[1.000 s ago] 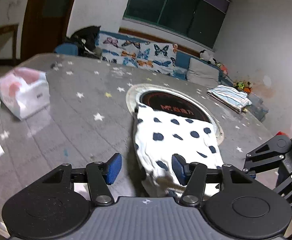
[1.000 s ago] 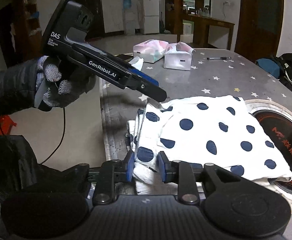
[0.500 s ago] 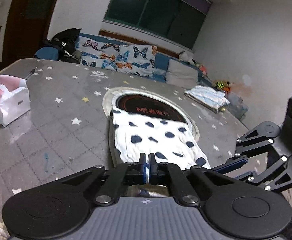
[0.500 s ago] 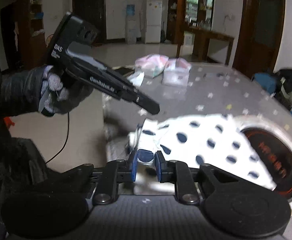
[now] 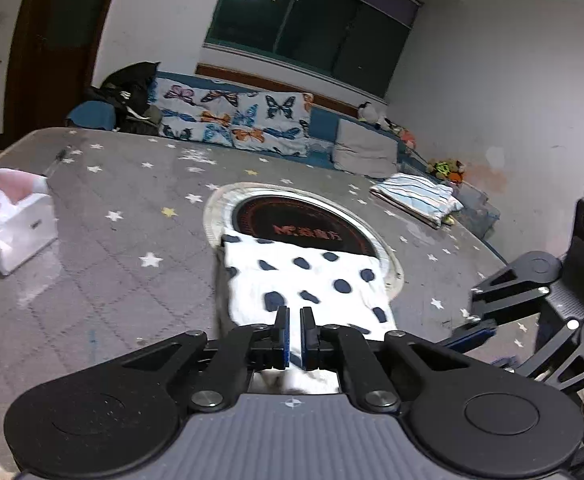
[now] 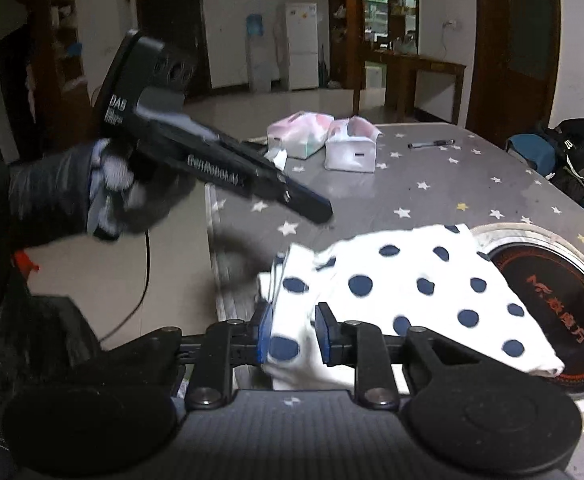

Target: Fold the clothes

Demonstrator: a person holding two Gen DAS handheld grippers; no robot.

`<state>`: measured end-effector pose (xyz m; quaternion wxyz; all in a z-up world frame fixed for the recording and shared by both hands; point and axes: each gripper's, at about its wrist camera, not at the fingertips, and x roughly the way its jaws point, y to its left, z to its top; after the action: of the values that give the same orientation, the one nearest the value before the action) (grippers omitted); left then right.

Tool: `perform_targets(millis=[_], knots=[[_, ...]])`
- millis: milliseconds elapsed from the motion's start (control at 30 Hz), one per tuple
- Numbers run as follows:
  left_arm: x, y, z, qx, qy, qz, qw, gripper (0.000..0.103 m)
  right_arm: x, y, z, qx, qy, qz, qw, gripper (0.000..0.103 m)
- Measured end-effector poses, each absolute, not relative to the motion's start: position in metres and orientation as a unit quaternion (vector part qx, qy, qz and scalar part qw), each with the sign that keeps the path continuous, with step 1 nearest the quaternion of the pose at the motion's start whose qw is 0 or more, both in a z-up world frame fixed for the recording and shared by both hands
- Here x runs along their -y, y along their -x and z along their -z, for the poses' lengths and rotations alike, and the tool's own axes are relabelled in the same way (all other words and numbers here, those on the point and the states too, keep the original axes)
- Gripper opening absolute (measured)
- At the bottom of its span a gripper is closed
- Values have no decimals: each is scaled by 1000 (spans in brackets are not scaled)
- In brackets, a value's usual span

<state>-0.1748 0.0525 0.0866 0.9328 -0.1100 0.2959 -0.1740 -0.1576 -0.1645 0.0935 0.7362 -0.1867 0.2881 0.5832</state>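
Fold step in hand. Polka-dot garment (image 6: 408, 292) lies on table (image 5: 104, 264), far end overlapping round cooktop (image 5: 300, 224). My right gripper (image 6: 294, 338) pinches bunched near edge. My left gripper (image 5: 294, 334), nearly closed at near hem; can't tell if cloth caught. Next, likely: carry near edge toward cooktop, both grippers level.
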Motion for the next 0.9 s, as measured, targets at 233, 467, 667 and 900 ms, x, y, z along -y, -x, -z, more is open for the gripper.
perform_targets(millis=[233,467,667,900], knots=[[-38,174,-61,-335,92,192,918,5,151,159,-62,-321,202,-587,716,23],[-42,178,-59,-340,88,185,918,6,164,149,-62,-332,159,-590,719,23],[-32,174,-74,-310,97,199,924,8,183,129,-82,-309,130,-558,759,35],[-11,169,-60,-337,92,226,909,12,190,78,-74,-321,95,-482,810,37]])
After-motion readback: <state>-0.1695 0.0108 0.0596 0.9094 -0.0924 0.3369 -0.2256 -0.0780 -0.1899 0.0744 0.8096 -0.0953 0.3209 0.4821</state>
